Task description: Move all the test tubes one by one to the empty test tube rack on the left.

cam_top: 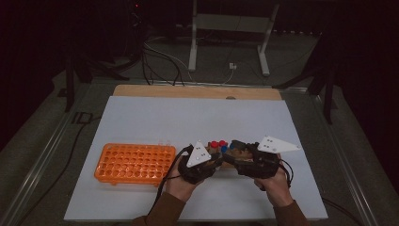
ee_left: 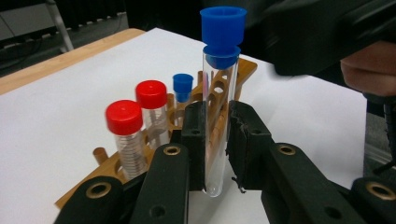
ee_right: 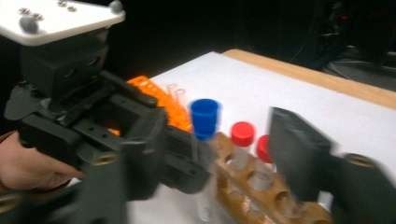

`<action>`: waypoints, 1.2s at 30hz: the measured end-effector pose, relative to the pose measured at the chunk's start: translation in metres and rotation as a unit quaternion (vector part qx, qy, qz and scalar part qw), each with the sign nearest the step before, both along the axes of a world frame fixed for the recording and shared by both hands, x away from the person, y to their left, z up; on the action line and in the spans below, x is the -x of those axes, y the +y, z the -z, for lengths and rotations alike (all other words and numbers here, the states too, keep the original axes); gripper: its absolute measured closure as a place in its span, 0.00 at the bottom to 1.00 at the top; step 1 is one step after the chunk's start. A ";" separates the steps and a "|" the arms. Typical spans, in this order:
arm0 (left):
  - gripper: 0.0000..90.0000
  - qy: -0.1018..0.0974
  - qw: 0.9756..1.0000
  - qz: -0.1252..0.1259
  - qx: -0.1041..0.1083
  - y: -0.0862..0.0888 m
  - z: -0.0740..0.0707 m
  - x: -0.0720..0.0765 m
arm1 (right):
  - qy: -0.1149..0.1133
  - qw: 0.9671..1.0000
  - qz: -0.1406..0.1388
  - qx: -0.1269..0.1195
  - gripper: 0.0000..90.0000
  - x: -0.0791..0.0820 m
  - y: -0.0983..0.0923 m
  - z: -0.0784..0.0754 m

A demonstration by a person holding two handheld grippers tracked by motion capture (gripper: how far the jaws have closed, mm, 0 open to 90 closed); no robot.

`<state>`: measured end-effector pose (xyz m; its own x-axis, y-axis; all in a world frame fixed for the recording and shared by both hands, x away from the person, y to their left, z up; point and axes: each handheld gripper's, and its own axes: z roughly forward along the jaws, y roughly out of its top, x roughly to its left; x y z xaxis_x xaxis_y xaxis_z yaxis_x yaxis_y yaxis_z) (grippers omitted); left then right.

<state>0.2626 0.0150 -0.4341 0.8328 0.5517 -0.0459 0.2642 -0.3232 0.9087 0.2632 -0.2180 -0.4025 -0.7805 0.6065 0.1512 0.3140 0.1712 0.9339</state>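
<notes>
Blue-capped tube point(ee_left: 217, 116) pinched upright in left gripper point(ee_left: 217, 140), beside wooden rack point(ee_left: 229, 81). Right gripper point(ee_right: 201, 154) jaws spread, clear of tube.

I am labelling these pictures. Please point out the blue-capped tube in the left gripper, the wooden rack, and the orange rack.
blue-capped tube point(ee_left: 215, 140): left gripper view, on its clear glass body.
wooden rack point(ee_left: 243, 70): left gripper view, on its far end.
orange rack point(cam_top: 134, 163): high view, on its holed top.

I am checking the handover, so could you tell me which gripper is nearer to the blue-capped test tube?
Left. The left gripper is clamped on the blue-capped test tube; the right gripper has its jaws apart around it, not pressing.
</notes>
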 end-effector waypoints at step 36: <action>0.86 -0.010 0.985 -0.168 0.028 0.143 0.001 -0.008 | -0.004 0.994 0.108 0.010 0.00 -0.012 -0.033 0.009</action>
